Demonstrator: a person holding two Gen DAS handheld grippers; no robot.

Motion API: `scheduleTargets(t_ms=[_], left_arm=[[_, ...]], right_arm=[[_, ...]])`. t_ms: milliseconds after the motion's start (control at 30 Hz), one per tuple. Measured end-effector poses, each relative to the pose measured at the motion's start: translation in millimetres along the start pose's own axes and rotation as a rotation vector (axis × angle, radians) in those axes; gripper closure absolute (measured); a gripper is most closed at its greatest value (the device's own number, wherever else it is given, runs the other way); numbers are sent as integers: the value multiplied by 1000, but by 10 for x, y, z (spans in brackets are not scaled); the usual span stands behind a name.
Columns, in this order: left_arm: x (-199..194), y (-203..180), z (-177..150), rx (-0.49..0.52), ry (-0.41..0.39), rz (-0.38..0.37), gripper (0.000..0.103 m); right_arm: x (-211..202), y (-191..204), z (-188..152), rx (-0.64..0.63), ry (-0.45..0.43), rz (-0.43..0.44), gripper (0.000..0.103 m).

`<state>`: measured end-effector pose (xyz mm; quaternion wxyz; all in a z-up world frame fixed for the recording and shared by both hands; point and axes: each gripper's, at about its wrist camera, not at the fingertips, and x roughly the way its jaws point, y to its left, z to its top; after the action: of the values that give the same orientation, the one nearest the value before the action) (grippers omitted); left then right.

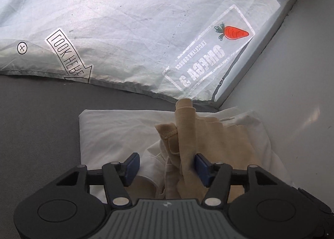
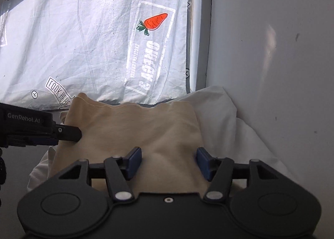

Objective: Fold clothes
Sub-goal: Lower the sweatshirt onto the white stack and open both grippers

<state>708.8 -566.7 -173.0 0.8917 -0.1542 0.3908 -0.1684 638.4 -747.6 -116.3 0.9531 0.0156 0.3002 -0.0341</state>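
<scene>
A tan garment (image 1: pixel 229 140) lies on a pile of white clothes (image 1: pixel 108 130). In the left wrist view one tan fold (image 1: pixel 185 126) stands up in a bunch between the fingers of my left gripper (image 1: pixel 168 167), close to the right blue pad (image 1: pixel 203 168). That gripper is open and its pads do not pinch the cloth. In the right wrist view the tan garment (image 2: pixel 133 126) spreads fairly flat over the white pile (image 2: pixel 217 109). My right gripper (image 2: pixel 168 162) hovers open just above its near part. The left gripper (image 2: pixel 70 132) comes in from the left and touches the garment's left edge.
A pale sheet (image 1: pixel 129 21) with a carrot print (image 1: pixel 234 32) and a "LOOK HERE" arrow (image 1: pixel 66 57) hangs behind the pile. A white wall (image 2: pixel 271 61) stands close on the right. Grey surface (image 1: pixel 37 113) lies to the left of the pile.
</scene>
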Motion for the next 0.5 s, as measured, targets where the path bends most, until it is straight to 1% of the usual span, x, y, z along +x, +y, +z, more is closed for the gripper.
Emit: scheduleTargets(t_ms=[33,67,100,133,167,200,233,267,300,367,400,433,500], left_arm=[[-67,-9,39,15,11,4,39],[-209,-29,70,48,-13,-14,39],[-350,-50,102,81,-36,-32,39],[-496,-70,133,112,-61,-49,36],[-671,-86,156,124,-94,-61,28],[-850,-100,177,136,-128,-73,23],[-1047,-105,187,143,-167,-81,14],[-1259,-105,185,147,-215,-82,9],[-1456,-105,160,151,-259,-76,7],[-1841,-65,94,162,-336,-49,0],[-2009,-57,15,169,-363,-30,0],[-2178,-49,-64,177,-389,-10,0],[-2515,-32,-221,192,-441,29,0]], right_arm=[[-41,-11,47,35,6,7,44],[-94,-20,101,65,7,20,44],[-173,-15,165,80,-6,36,44],[-263,11,229,84,-31,49,42],[-355,43,284,82,-58,57,38],[-452,88,324,68,-88,59,29],[-551,142,361,48,-118,60,20],[-653,198,394,34,-143,66,18],[-773,256,422,25,-169,79,17],[-1040,404,450,30,-216,97,10],[-1199,480,433,45,-245,99,2],[-1357,556,417,60,-273,101,0],[-1665,705,352,84,-309,98,0]])
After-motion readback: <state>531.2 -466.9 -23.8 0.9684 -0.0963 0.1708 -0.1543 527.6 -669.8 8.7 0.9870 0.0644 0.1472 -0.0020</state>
